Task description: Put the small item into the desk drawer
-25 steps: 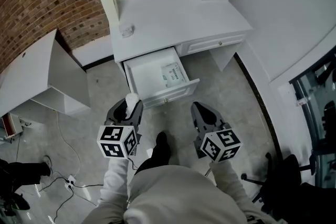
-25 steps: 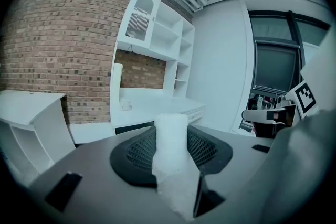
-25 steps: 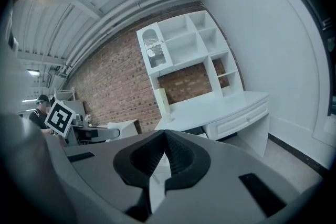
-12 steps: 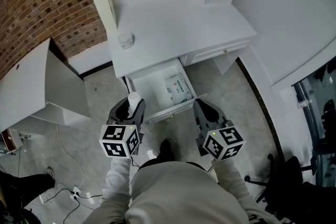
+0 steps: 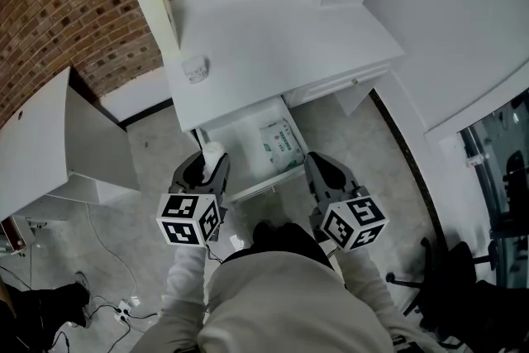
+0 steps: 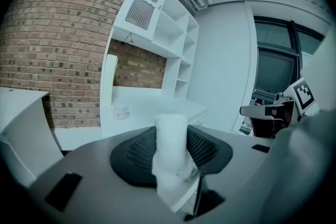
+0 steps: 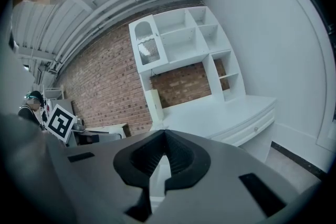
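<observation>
A white desk (image 5: 273, 37) fills the upper centre of the head view. Its drawer (image 5: 235, 136) stands open at centre, holding a packet (image 5: 281, 140) whose green print is too small to read. Lower left, the left gripper (image 5: 207, 165) clamps a small white roll (image 6: 170, 147) by the drawer's near corner. The right gripper (image 7: 164, 139) is closed, empty.

Upright white roll (image 6: 170, 147) — drawer (image 5: 238, 138) open.

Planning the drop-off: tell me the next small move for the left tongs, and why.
Probably ease the left tongs forward over the drawer. They grip the white roll, and the drawer lies open just ahead, with bare space beside the packet.
</observation>
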The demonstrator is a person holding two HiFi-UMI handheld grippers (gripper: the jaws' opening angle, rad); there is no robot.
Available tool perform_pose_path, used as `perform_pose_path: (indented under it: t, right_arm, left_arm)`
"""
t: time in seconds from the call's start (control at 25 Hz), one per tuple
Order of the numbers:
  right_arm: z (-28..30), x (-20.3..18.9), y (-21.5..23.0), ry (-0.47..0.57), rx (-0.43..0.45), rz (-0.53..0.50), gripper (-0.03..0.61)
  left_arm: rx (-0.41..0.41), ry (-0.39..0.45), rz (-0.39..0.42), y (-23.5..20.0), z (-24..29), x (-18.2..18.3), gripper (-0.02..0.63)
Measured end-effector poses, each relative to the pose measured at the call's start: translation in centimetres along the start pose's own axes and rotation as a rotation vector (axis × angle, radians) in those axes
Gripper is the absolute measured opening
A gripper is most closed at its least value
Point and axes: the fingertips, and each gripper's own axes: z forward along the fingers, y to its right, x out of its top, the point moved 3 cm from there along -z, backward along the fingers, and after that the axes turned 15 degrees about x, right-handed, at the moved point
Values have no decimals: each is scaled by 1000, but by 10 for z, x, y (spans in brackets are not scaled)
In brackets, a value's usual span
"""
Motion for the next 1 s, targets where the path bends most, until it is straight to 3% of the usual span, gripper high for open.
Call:
perform_pose_path:
  t: [1.0]
  right_arm:
    - [51,16,39,-16,32,8,28]
  left_arm:
    - [37,5,29,-20,54,27,185]
